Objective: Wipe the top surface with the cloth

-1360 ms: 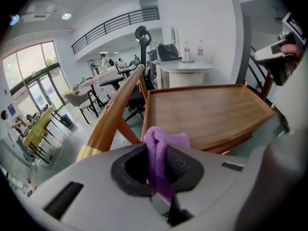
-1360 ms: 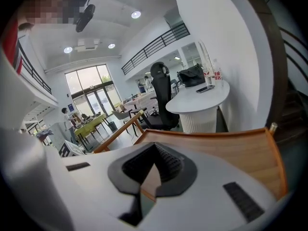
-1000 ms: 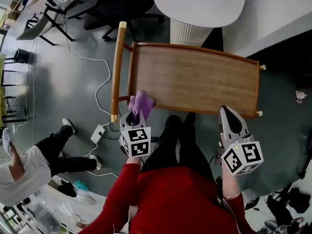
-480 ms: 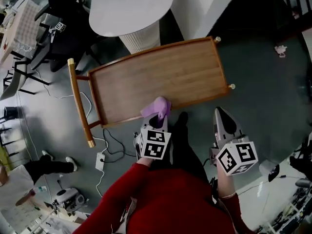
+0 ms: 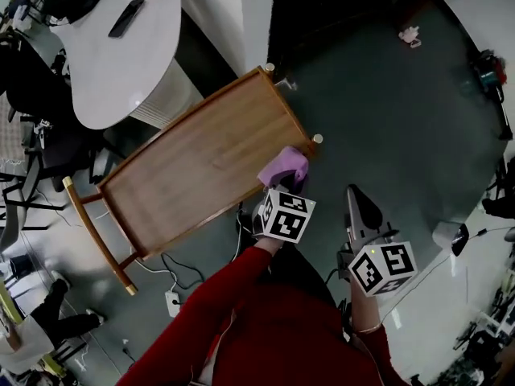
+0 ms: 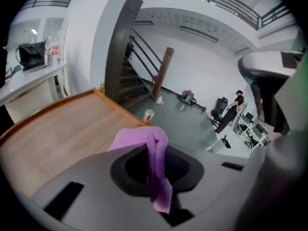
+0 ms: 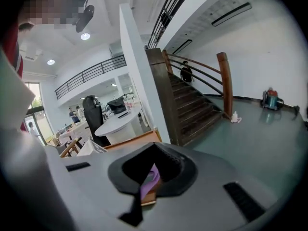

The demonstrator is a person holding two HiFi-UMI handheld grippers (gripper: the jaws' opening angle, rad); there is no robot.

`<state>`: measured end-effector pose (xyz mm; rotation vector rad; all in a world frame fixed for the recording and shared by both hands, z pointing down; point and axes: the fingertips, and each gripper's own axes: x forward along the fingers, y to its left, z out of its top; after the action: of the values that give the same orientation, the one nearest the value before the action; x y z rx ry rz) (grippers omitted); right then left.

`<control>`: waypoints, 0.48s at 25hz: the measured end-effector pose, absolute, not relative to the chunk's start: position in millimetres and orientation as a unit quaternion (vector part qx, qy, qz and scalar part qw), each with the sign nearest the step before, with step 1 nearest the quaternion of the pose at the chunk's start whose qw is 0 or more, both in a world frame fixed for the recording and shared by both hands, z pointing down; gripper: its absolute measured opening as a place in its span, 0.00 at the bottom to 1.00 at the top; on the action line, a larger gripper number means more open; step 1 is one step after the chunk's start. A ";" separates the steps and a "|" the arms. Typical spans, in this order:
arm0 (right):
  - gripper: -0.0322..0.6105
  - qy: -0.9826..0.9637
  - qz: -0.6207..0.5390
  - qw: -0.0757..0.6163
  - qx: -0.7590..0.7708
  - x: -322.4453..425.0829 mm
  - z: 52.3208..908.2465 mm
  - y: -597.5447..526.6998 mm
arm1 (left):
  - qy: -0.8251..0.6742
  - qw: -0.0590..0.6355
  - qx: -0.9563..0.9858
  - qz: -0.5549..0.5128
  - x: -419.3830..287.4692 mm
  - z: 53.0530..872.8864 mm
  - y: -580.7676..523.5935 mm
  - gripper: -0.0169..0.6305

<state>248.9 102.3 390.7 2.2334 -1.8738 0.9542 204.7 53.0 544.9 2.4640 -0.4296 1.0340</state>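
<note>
The wooden cart top [image 5: 193, 167] lies slantwise across the head view, with a raised rim around it. A purple cloth [image 5: 283, 167] rests on its near right corner, beside a brass corner knob [image 5: 317, 138]. My left gripper [image 5: 284, 188] is shut on the cloth, and in the left gripper view the cloth [image 6: 153, 153] hangs bunched between the jaws over the wood [image 6: 53, 134]. My right gripper [image 5: 355, 198] is held off the cart to the right above the floor, jaws together and holding nothing.
The cart's handle bar [image 5: 92, 236] sticks out at its left end. A white round table [image 5: 121, 47] with a dark phone [image 5: 127, 18] stands behind the cart. Cables and a power strip [image 5: 173, 300] lie on the floor. A staircase [image 7: 192, 109] rises ahead.
My left gripper has slid the cloth along the cart's near edge from the handle end to the far corner. The head view has swung round. The right gripper stays beside the cart.
</note>
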 end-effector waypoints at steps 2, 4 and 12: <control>0.06 -0.598 0.313 0.035 0.737 258.4 393.4 107.9 | -0.144 0.215 0.891 0.373 220.3 547.2 54.3 0.10; 0.06 -0.590 0.314 0.033 0.743 263.9 394.1 110.0 | -0.138 0.218 0.892 0.371 229.7 547.8 53.0 0.10; 0.06 -0.592 0.320 0.035 0.739 266.0 395.9 107.1 | -0.116 0.210 0.900 0.365 235.8 530.3 48.5 0.10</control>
<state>266.0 107.1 395.9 2.2702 -1.8197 0.9823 235.8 48.5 530.3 2.5015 -0.3225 1.0158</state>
